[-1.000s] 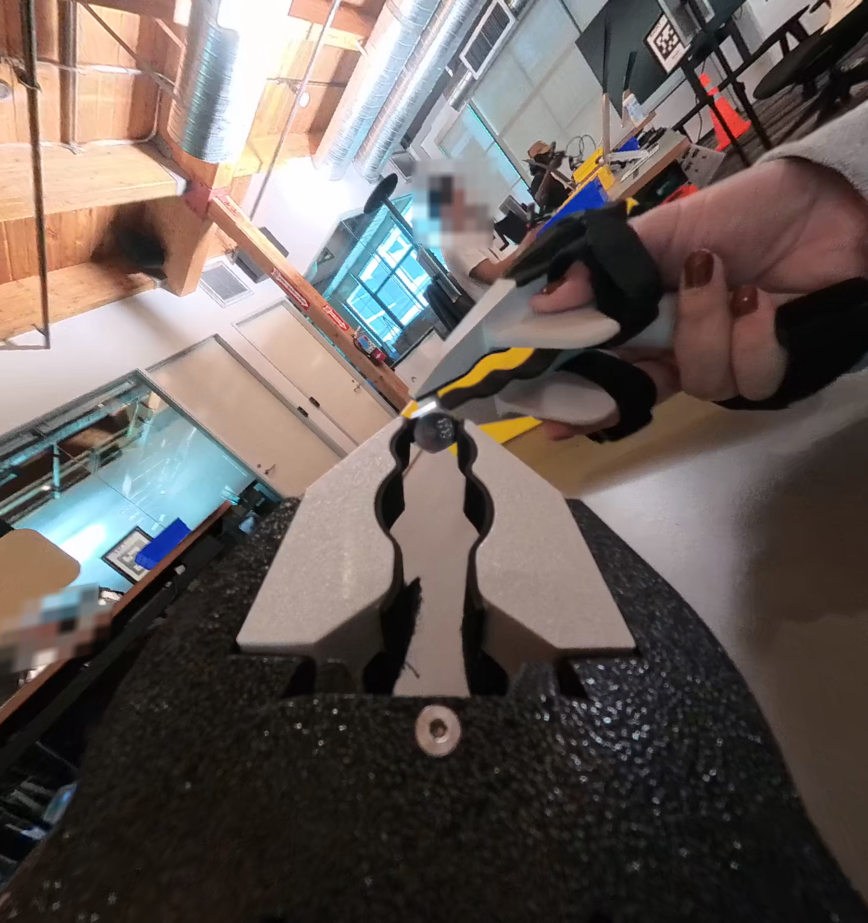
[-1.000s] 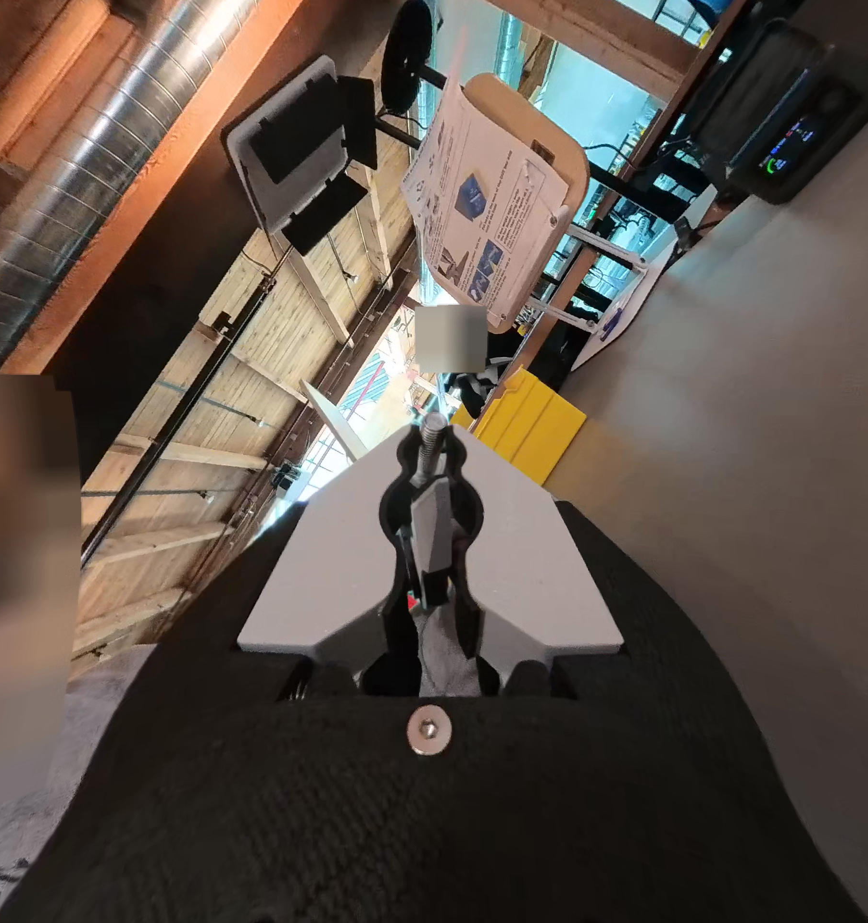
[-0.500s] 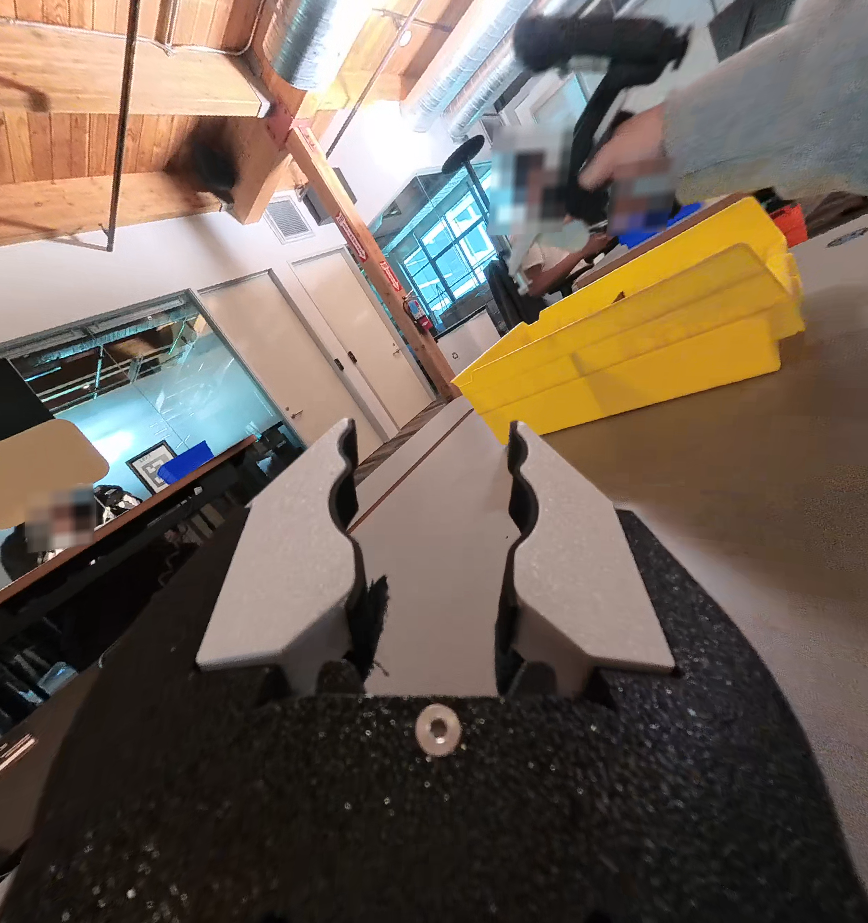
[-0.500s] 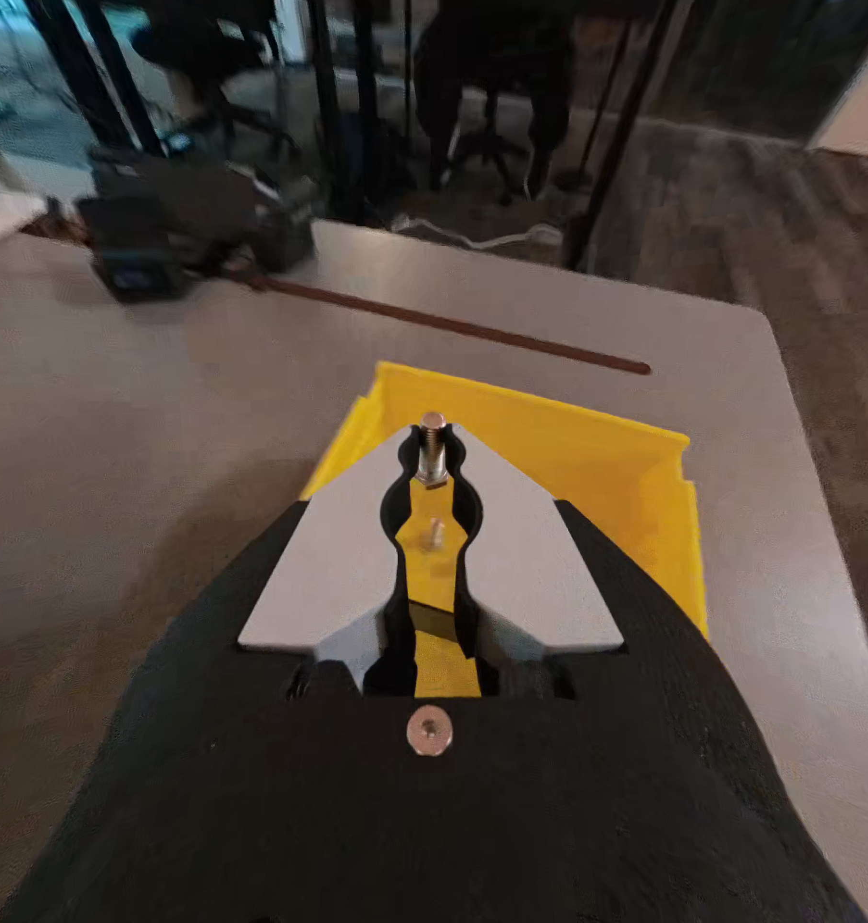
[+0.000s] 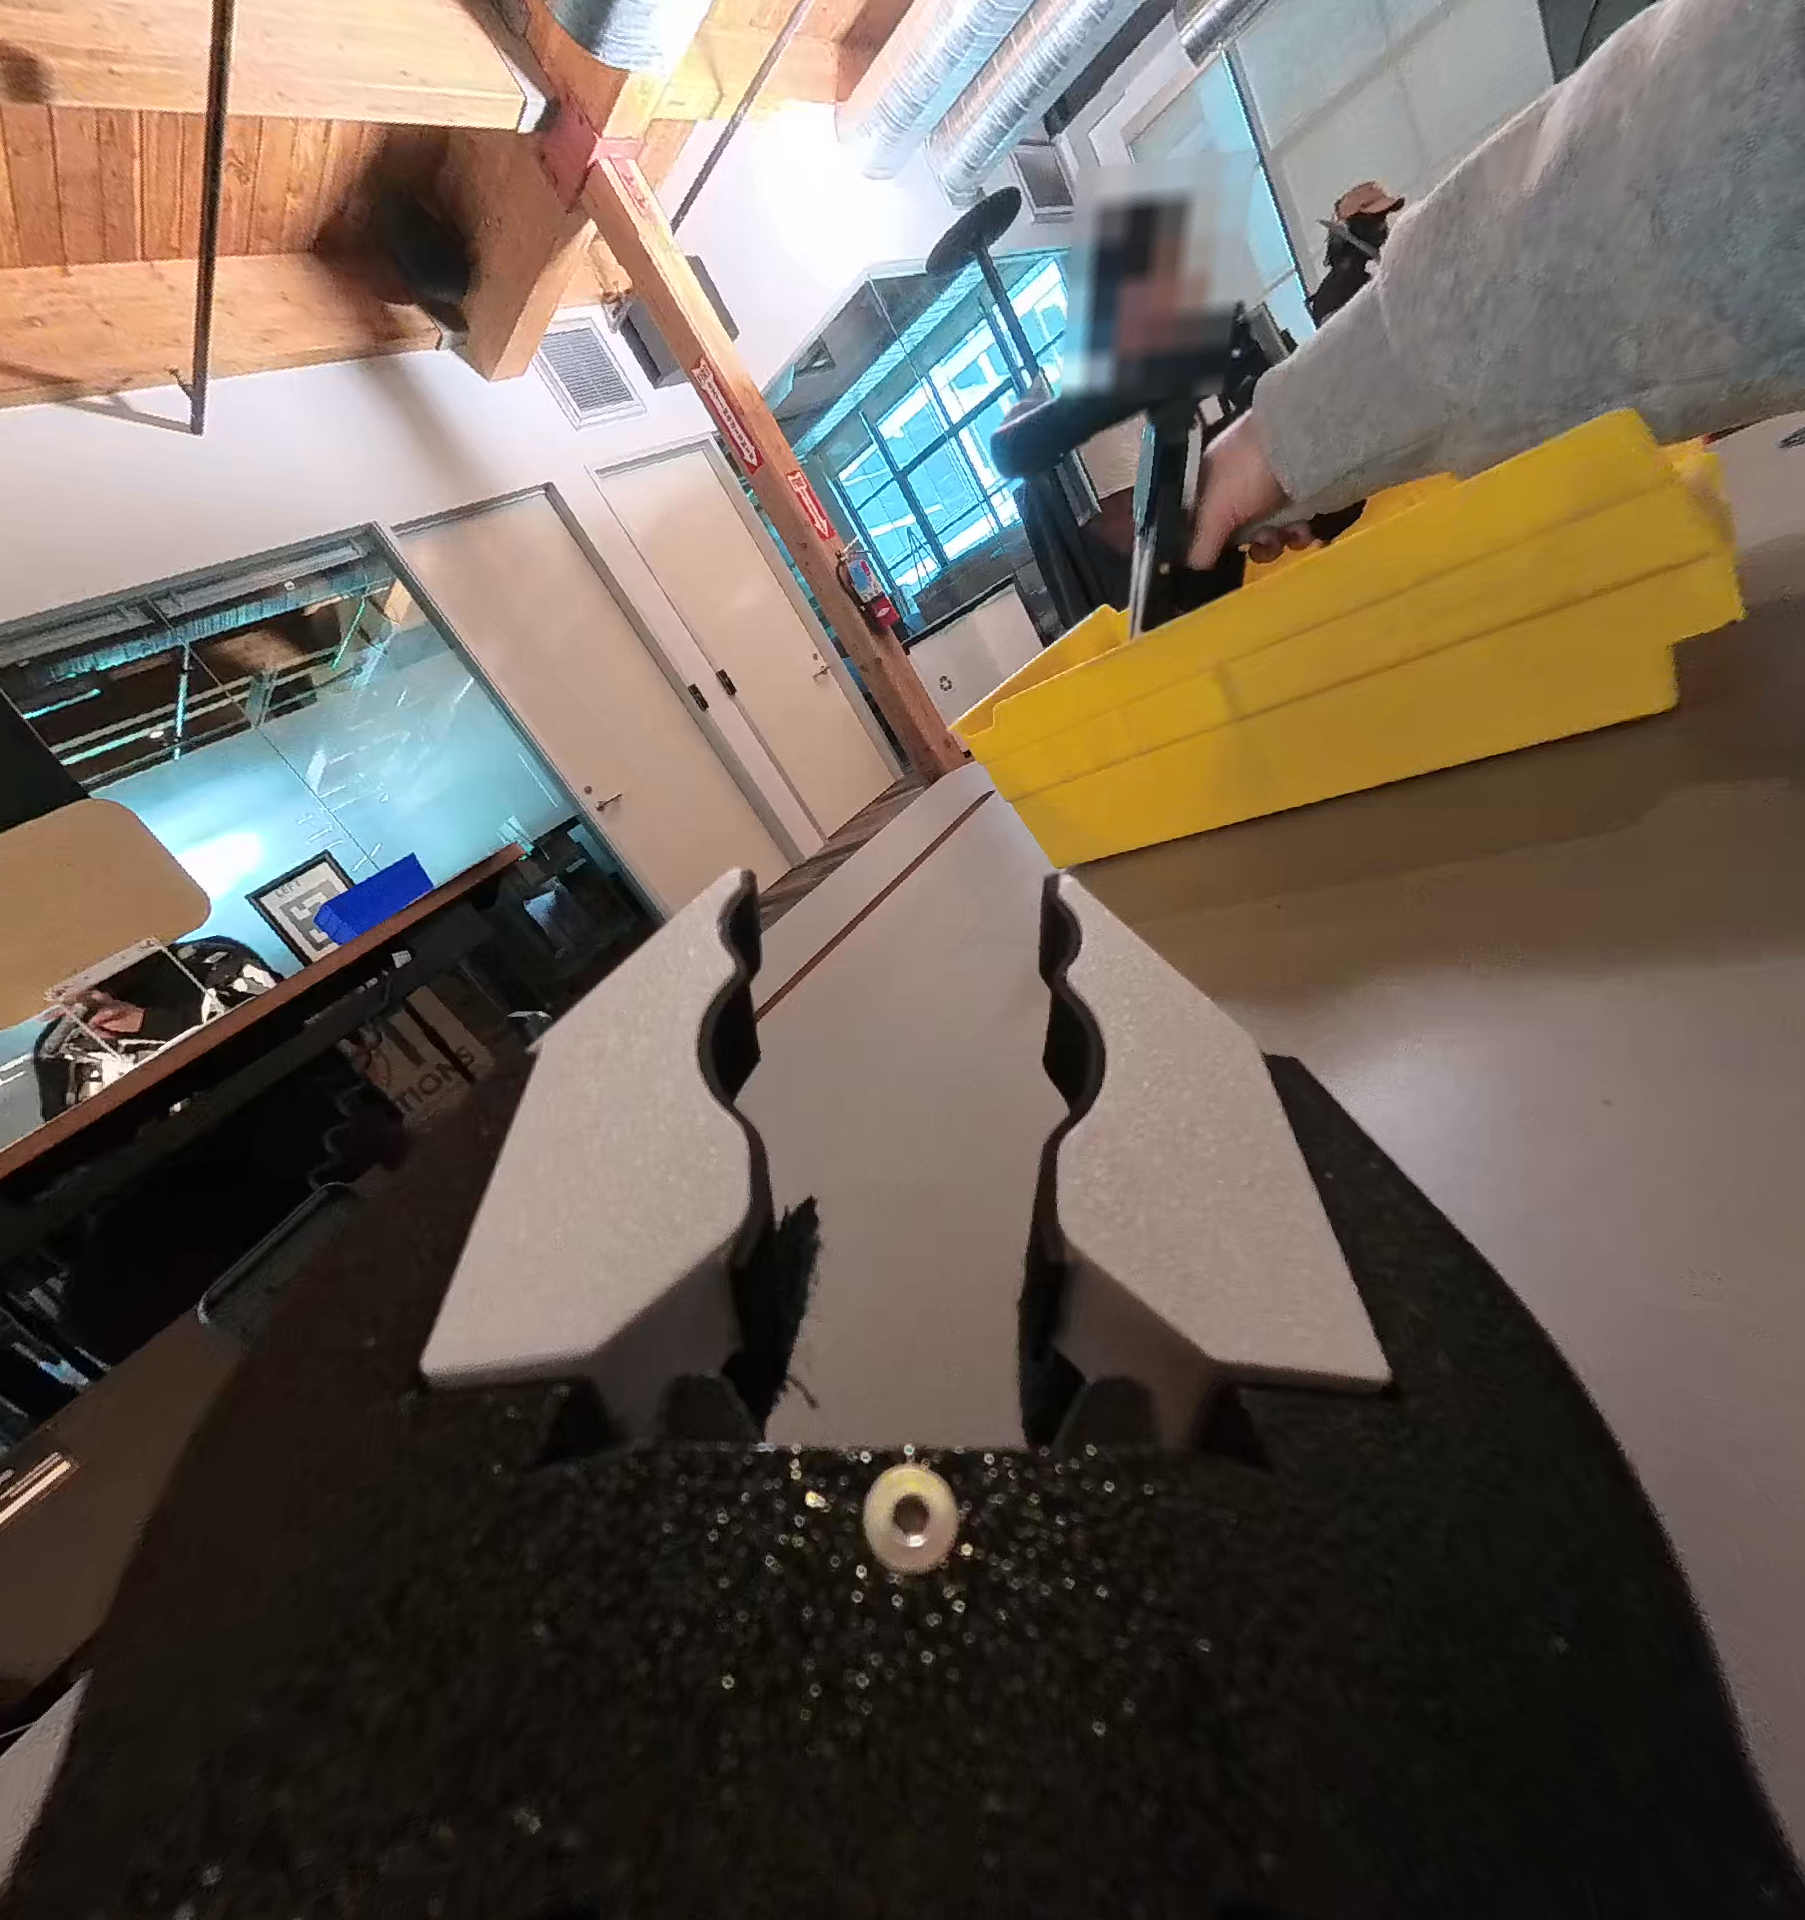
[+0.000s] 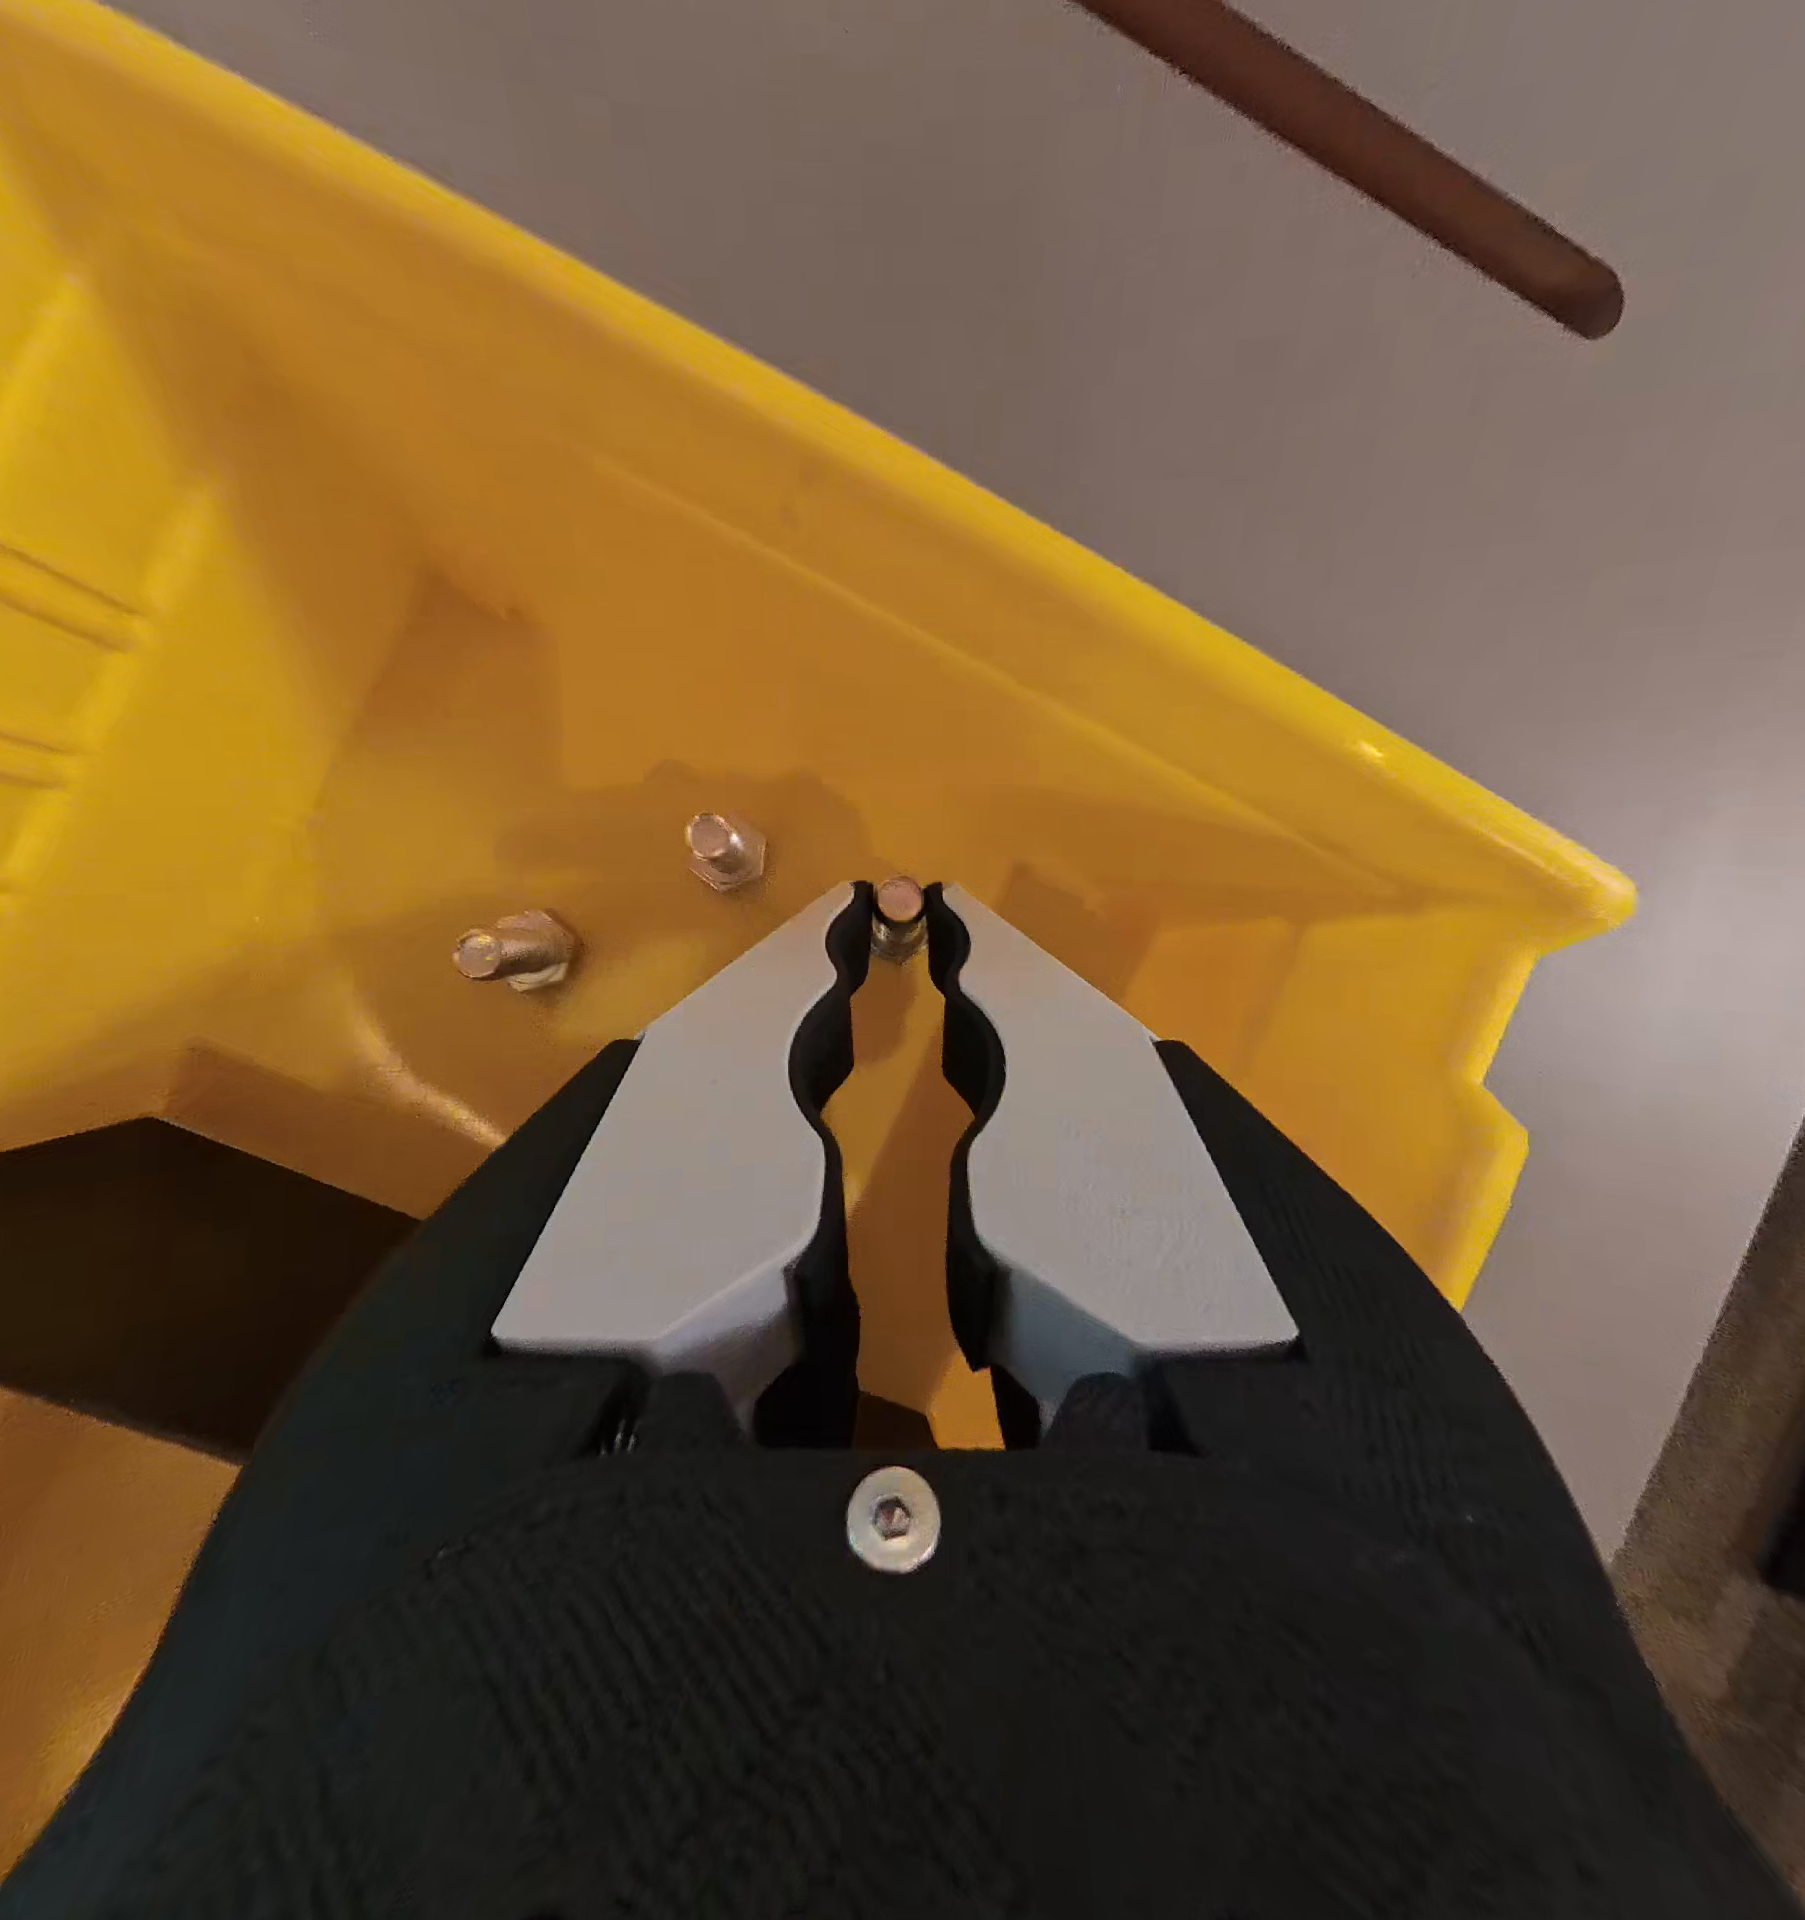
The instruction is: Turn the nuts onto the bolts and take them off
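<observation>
My right gripper (image 6: pixel 896 896) reaches down into a yellow bin (image 6: pixel 877 582) and is shut at its tips on a small bolt (image 6: pixel 898 896) that stands upright, its lower end close to the bin floor. Two more bolts (image 6: pixel 723 850) (image 6: pixel 511 951) stand upright on the bin floor to its left. My left gripper (image 5: pixel 898 894) is open and empty, low over the grey table (image 5: pixel 1449 1039). In the left wrist view the bin (image 5: pixel 1345 707) sits ahead to the right, with the right gripper (image 5: pixel 1168 520) and a grey sleeve (image 5: pixel 1552 260) reaching into it.
A dark brown strip (image 6: pixel 1376 177) lies on the table beyond the bin. The table edge and dark floor (image 6: pixel 1760 1351) are to the right of the bin. Another table (image 5: pixel 254 997) with a person seated stands far left. One gripper's finger ends stand about 40 cm off the other's.
The left gripper let go of the bolt it shared with the right gripper, opened and dropped low over the table. The right gripper swung away with the bolt and down into the yellow bin.
</observation>
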`<state>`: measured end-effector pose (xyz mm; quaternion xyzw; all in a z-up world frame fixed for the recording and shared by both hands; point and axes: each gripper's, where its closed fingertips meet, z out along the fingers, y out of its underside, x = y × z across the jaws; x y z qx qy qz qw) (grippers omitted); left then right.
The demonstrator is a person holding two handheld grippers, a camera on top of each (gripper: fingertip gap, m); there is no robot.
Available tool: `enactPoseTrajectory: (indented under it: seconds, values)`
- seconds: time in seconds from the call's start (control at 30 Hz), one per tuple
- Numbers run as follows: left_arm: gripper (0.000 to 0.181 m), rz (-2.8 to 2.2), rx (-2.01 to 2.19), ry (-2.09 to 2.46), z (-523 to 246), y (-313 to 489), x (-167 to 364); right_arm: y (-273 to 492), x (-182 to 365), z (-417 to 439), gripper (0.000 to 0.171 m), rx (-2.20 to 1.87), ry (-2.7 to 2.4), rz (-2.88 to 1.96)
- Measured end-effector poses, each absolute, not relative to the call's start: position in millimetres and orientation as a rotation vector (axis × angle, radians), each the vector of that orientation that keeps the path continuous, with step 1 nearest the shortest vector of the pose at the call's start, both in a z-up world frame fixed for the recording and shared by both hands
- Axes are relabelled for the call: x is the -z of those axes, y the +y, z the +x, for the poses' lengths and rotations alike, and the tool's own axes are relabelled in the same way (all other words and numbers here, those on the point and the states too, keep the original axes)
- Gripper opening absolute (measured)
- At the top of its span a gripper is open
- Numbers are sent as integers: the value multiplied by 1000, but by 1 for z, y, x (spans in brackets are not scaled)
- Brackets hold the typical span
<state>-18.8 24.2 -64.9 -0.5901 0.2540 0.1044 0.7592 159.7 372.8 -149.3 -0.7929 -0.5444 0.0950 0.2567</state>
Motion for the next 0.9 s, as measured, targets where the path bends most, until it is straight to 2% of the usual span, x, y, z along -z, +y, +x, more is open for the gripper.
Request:
enactPoseTrajectory:
  seconds: [0.23,0.4,0.47,0.53,0.73,0.9]
  values:
    - [52,-1294,-228,573,-17,23,68,376,137,164,19,-200,-1428,-2148]
    - [50,-1294,-230,566,-19,22,67,360,35,182,27,-88,-1113,-1735]
    - [44,-1296,-236,577,-18,21,68,330,-4,201,22,-110,-967,-1552]
    - [31,-1304,-243,597,-16,21,71,294,-19,225,10,-148,-871,-1452]
    - [0,-1346,-279,608,-23,23,79,225,21,311,0,-203,-595,-1478]
    - [0,-1369,-210,395,-58,20,71,201,72,350,0,-313,-419,-1549]
